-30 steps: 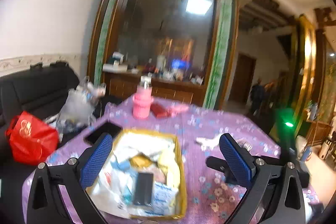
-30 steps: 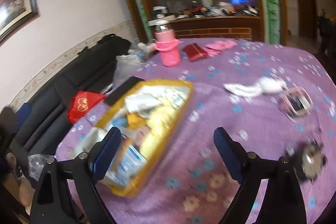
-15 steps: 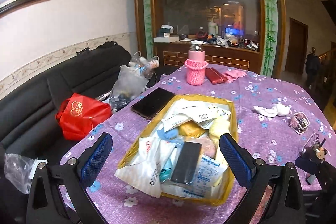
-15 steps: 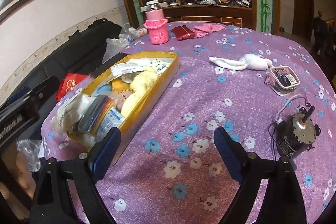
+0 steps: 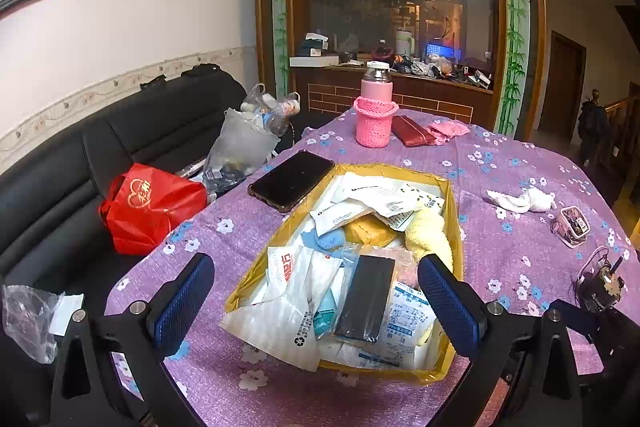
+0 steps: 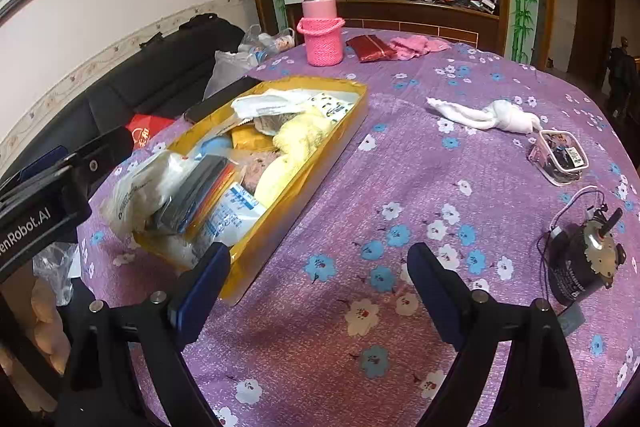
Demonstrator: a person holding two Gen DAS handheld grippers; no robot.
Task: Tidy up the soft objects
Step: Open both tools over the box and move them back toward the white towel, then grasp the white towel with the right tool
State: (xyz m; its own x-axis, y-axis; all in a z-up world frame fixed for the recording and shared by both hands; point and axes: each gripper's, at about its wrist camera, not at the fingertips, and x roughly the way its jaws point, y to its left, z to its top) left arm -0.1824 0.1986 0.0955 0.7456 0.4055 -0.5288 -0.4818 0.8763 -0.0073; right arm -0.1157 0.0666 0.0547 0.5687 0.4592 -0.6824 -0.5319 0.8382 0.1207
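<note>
A yellow cardboard box [image 5: 454, 211] [image 6: 320, 163] lies on the purple flowered tablecloth, heaped with packets, a yellow soft cloth [image 5: 426, 233] [image 6: 296, 143], a blue soft piece [image 5: 324, 239] and a black flat case [image 5: 366, 297]. A knotted white cloth [image 5: 520, 199] [image 6: 488, 115] lies to the right of the box. A pink cloth [image 5: 446, 129] [image 6: 416, 45] sits at the far side. My left gripper [image 5: 316, 295] hovers open over the box's near end, nothing between its fingers. My right gripper [image 6: 318, 277] stands open above bare tablecloth, right of the box.
A pink bottle in a knitted sleeve [image 5: 374, 111] [image 6: 322, 27], a red wallet [image 5: 412, 133], a black phone [image 5: 290, 179], a small clear box [image 6: 558, 157] and a small motor with wires [image 6: 582, 259] lie on the table. A black sofa [image 5: 48, 187] with a red bag [image 5: 148, 205] stands left.
Both grippers have tipped downward and sunk toward the table, so the box and tablecloth fill more of each view. Both pairs of jaws stay equally wide.
</note>
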